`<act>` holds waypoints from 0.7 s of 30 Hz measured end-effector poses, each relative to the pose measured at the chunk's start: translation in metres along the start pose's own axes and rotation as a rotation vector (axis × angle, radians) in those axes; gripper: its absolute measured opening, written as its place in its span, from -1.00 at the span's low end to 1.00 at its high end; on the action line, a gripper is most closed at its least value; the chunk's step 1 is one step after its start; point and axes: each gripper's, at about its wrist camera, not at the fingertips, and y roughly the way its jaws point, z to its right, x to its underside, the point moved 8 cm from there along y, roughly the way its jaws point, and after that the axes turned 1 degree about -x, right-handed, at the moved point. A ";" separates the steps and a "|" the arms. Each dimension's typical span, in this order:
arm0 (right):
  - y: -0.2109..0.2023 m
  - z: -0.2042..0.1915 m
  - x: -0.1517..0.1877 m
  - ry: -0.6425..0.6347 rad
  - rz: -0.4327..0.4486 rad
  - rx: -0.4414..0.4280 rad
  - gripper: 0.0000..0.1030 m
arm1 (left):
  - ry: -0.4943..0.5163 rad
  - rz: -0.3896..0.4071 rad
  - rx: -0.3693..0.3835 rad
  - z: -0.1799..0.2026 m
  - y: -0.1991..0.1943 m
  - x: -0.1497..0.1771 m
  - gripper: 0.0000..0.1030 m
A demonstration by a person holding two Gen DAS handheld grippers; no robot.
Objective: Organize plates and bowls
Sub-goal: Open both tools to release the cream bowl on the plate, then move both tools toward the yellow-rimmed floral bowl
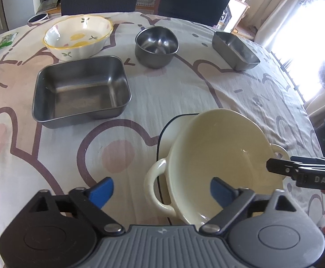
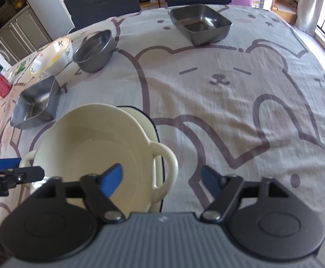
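Left wrist view, left to right: left tongs (image 1: 161, 191) gape open, straddling the near handle of the cream two-handled bowl (image 1: 224, 156), gripping nothing. Bowl sits lower centre, nested on a dark-rimmed plate (image 1: 173, 129) on the worktop (image 1: 50, 156). Right tongs (image 2: 162, 179) also open, empty. Looks ceramic: heavy, rigid, slick glaze, chips easily. Grab both loop handles.

Left hand-held gripper (image 1: 162, 189) wide open, straddling handle of cream bowl (image 1: 224, 151); square steel tray (image 1: 79, 91) beyond.
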 end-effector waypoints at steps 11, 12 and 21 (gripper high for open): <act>-0.050 -0.009 -0.019 0.065 0.215 -0.038 0.99 | -0.004 0.165 -0.005 -0.012 -0.056 -0.007 1.00; -0.056 -0.013 -0.022 0.063 0.238 -0.043 0.99 | -0.012 0.178 0.005 -0.015 -0.063 -0.011 1.00; -0.079 -0.086 -0.073 0.014 0.395 -0.143 0.99 | -0.034 0.364 -0.065 -0.077 -0.115 -0.072 1.00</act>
